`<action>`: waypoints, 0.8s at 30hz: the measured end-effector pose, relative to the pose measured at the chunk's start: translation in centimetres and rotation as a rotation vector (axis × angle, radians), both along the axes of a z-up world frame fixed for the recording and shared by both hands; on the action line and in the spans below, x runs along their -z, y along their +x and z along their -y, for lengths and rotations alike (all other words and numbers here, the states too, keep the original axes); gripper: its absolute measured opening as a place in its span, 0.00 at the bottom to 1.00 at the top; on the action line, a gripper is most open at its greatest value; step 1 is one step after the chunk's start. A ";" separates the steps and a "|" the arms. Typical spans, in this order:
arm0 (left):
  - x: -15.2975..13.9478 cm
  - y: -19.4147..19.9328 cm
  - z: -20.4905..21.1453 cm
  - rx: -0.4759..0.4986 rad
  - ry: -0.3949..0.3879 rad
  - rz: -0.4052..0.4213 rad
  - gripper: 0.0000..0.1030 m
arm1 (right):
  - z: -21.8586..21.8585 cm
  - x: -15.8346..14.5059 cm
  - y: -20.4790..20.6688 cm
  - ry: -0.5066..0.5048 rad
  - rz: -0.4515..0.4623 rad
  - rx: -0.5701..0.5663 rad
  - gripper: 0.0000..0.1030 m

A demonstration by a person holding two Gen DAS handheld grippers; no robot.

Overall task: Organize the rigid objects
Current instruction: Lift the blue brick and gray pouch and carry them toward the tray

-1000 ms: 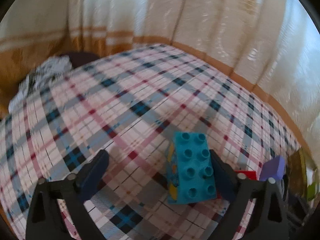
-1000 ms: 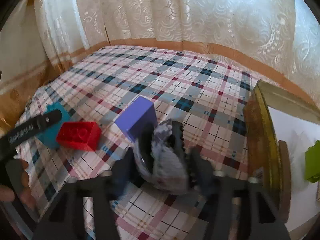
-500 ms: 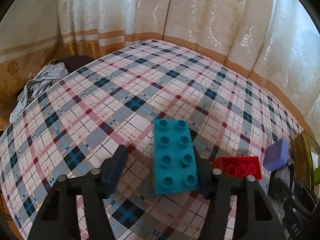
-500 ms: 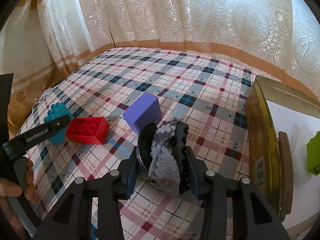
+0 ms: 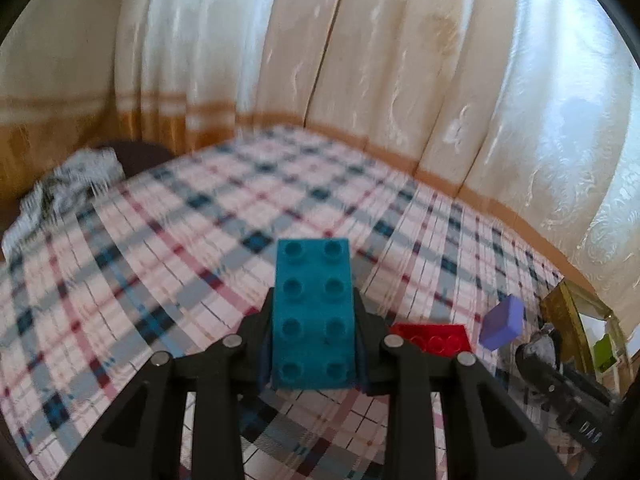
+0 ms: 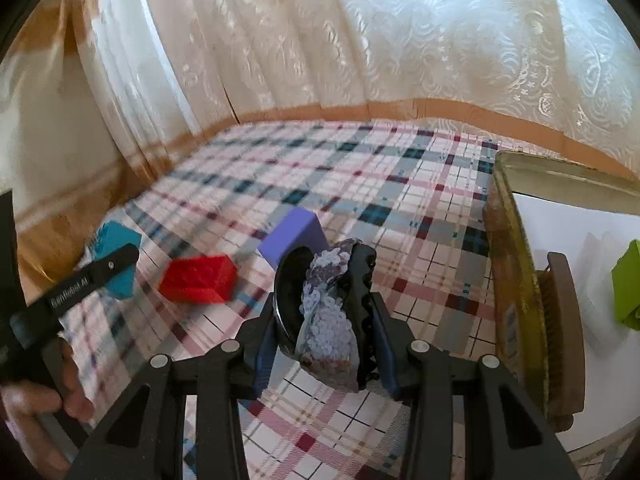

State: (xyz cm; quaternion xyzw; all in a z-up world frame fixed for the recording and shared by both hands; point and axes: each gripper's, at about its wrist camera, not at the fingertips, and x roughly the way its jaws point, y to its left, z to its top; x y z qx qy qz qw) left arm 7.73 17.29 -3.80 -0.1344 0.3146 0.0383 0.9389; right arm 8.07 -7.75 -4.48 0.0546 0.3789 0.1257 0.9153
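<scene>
A teal studded brick (image 5: pixel 312 312) sits between the pads of my left gripper (image 5: pixel 314 308), whose jaws are closing and press on its long sides. The right wrist view shows the same brick (image 6: pixel 116 240) at far left behind the left gripper's finger (image 6: pixel 80 280). My right gripper (image 6: pixel 326 300) is shut on a black claw hair clip with a sequined grey cover (image 6: pixel 332 320). A red brick (image 6: pixel 198 280) and a purple block (image 6: pixel 292 232) lie on the plaid cloth between the two grippers.
A gold-rimmed tray (image 6: pixel 516 272) stands at the right with a green brick (image 6: pixel 628 284) in it and a wooden brush (image 6: pixel 560 320) at its near side. Curtains hang behind the plaid-covered surface. Crumpled patterned fabric (image 5: pixel 68 184) lies at the far left. A hand (image 6: pixel 32 408) holds the left gripper.
The left jaws closed from wide open onto the teal brick, and the gripper tilted up with it. The right gripper kept hold of the hair clip and rose slightly.
</scene>
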 end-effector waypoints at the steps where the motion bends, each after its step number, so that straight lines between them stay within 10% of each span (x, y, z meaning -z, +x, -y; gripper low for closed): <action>1: -0.3 -0.3 0.2 -0.001 0.015 0.020 0.29 | 0.1 -0.3 -0.2 0.009 0.015 -0.001 0.44; 10: -1.5 -1.5 1.4 0.013 0.100 0.108 0.29 | 0.3 -2.4 -1.9 0.032 0.138 0.000 0.44; 24: -0.9 -1.4 -0.4 0.006 -0.026 0.097 0.29 | 1.3 -2.8 -2.2 0.030 0.168 0.039 0.44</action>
